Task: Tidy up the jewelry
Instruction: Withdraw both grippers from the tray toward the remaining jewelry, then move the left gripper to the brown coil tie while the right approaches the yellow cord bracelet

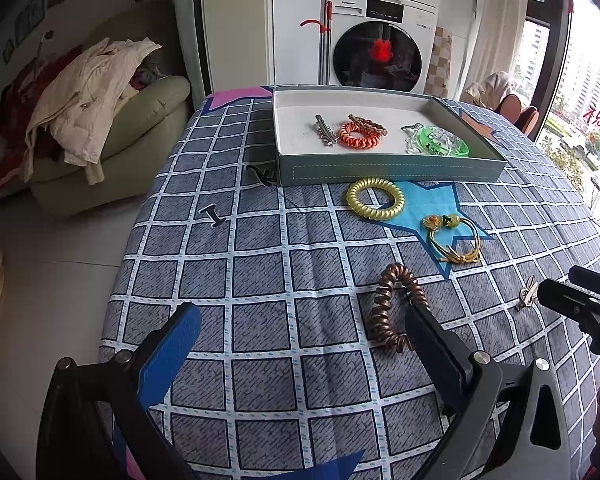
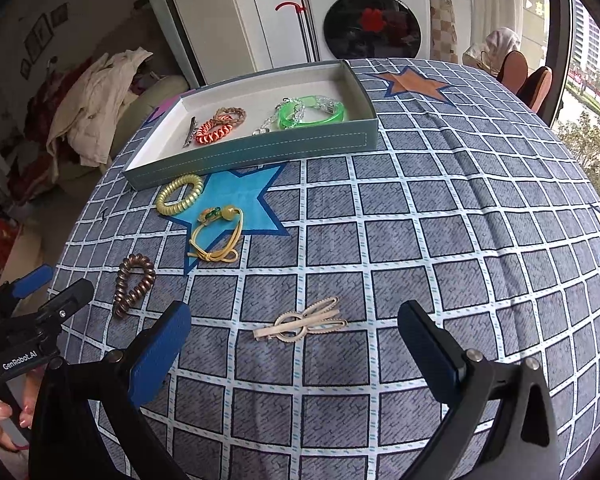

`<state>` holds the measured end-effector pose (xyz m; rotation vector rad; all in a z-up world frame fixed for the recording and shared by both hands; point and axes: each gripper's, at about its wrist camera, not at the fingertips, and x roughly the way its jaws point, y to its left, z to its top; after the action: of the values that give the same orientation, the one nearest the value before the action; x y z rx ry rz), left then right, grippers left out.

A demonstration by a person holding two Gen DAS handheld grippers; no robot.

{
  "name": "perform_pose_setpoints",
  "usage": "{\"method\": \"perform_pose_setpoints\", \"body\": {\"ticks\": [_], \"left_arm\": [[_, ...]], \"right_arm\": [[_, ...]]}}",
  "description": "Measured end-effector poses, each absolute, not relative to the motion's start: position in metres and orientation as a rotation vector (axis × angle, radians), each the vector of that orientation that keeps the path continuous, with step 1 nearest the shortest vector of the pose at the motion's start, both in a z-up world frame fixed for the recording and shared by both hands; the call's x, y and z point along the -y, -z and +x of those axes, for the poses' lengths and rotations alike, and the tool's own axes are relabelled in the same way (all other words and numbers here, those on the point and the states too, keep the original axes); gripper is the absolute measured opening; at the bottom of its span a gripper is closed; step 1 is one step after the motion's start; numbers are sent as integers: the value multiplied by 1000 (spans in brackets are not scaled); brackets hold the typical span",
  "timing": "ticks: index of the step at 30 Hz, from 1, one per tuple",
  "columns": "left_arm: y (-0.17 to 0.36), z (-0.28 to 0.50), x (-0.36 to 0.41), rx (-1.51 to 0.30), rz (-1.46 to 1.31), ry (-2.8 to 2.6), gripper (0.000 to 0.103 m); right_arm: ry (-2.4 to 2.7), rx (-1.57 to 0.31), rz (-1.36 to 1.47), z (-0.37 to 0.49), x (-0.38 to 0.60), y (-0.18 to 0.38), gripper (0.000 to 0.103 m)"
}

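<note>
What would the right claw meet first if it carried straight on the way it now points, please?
Probably the beige hair clip, lying on the tablecloth between the open right claw fingers; depth is hard to judge.

A shallow grey-green box (image 1: 388,168) with a white inside sits at the table's far side, holding a silver clip (image 1: 325,131), an orange coil tie (image 1: 356,136) overlapping a braided tan band (image 1: 368,123), and a green bangle (image 1: 444,142) tangled with a clear chain (image 1: 414,140); just in front of the box lies a yellow coil tie (image 1: 375,199) flat on the cloth, beside it a yellow cord tie with beads (image 1: 456,238). Nearer, a brown coil tie (image 1: 392,306) lies stretched into a loop; a beige hair clip (image 2: 300,322) lies flat, well apart to its right
</note>
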<state>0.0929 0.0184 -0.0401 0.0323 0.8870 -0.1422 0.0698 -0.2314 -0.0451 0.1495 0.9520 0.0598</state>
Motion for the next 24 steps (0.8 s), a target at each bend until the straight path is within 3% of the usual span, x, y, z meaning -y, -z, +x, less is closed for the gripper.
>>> {"method": "perform_pose_setpoints", "body": {"ticks": [24], "left_arm": [[46,97,-5,-922,38,194,103]], "right_arm": [[-41,-976,108,59,234,55,102]]}}
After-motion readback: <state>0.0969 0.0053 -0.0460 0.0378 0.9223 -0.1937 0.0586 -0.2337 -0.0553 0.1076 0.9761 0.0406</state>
